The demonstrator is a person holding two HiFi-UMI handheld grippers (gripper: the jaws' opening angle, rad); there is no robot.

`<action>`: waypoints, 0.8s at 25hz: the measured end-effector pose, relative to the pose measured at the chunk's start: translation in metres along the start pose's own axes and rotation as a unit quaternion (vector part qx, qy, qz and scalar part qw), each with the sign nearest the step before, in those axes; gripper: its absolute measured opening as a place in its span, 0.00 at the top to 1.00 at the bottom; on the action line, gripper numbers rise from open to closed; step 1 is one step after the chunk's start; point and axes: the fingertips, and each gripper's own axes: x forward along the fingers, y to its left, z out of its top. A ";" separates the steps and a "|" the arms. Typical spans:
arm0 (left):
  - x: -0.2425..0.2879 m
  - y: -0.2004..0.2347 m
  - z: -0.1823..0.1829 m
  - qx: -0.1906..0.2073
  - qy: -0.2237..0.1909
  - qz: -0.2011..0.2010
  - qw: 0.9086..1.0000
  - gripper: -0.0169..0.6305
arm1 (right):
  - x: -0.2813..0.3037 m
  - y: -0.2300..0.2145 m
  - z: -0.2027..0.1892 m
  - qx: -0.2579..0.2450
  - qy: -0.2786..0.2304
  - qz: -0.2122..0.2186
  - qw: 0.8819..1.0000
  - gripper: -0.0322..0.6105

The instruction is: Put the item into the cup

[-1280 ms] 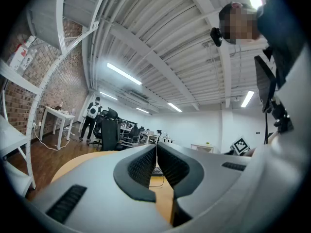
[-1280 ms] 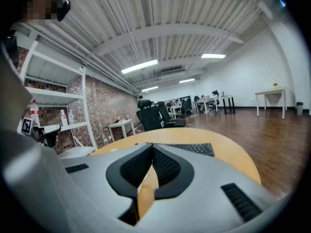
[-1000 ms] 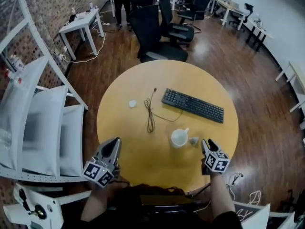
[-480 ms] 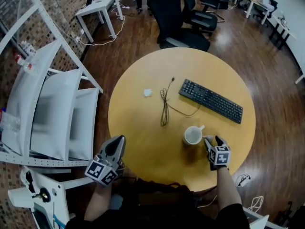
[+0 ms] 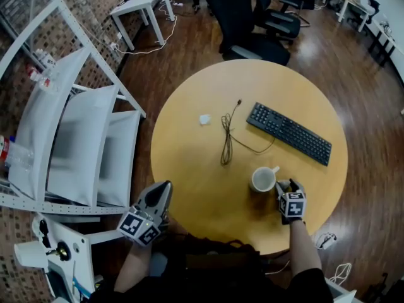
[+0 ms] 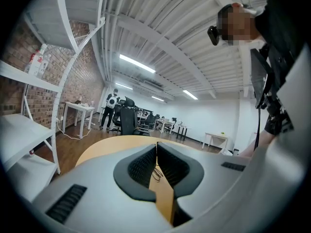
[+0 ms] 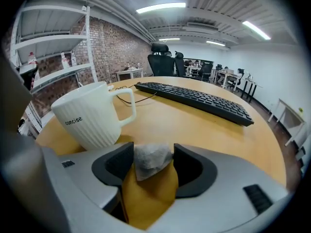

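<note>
A white ribbed cup (image 5: 262, 179) stands on the round yellow table (image 5: 189, 169), handle toward the right. In the right gripper view the cup (image 7: 92, 118) is just ahead and left of the jaws. A small grey-white tea bag (image 7: 151, 160) lies on the table between the jaws of my right gripper (image 7: 153, 149). The jaws are wide and closing around the bag without pressing it. In the head view the right gripper (image 5: 287, 187) sits right of the cup. My left gripper (image 5: 163, 191) hovers at the table's near-left edge. In its own view that gripper (image 6: 156, 147) is shut and empty.
A black keyboard (image 5: 291, 133) lies behind the cup, with a dark cable (image 5: 226, 137) to its left and a small white scrap (image 5: 204, 119) further left. White shelving (image 5: 69, 144) stands left of the table. Office chairs (image 5: 252, 17) and a white desk (image 5: 142, 2) stand beyond.
My right gripper has moved forward next to the cup, and the tea bag that lay ahead of it now sits between its jaws. The left gripper has hardly moved.
</note>
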 end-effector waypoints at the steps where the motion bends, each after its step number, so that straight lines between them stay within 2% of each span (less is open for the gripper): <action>1: 0.000 0.003 0.001 0.000 -0.002 0.001 1.000 0.97 | 0.001 0.000 0.000 0.000 0.004 -0.002 1.000 0.59; 4: 0.001 0.006 0.001 -0.005 -0.007 0.000 1.000 0.97 | -0.001 -0.001 -0.006 -0.002 0.010 -0.008 1.000 0.68; 7: 0.005 0.004 -0.001 -0.011 -0.007 -0.013 1.000 0.97 | -0.014 -0.005 -0.003 0.011 -0.006 -0.015 1.000 0.69; 14: 0.019 -0.003 -0.001 -0.009 -0.011 -0.050 0.999 0.97 | -0.064 -0.010 0.057 0.018 -0.102 -0.022 0.994 0.69; 20: 0.024 -0.005 0.007 -0.006 -0.034 -0.069 0.997 0.97 | -0.101 0.007 0.102 -0.021 -0.161 -0.020 0.986 0.69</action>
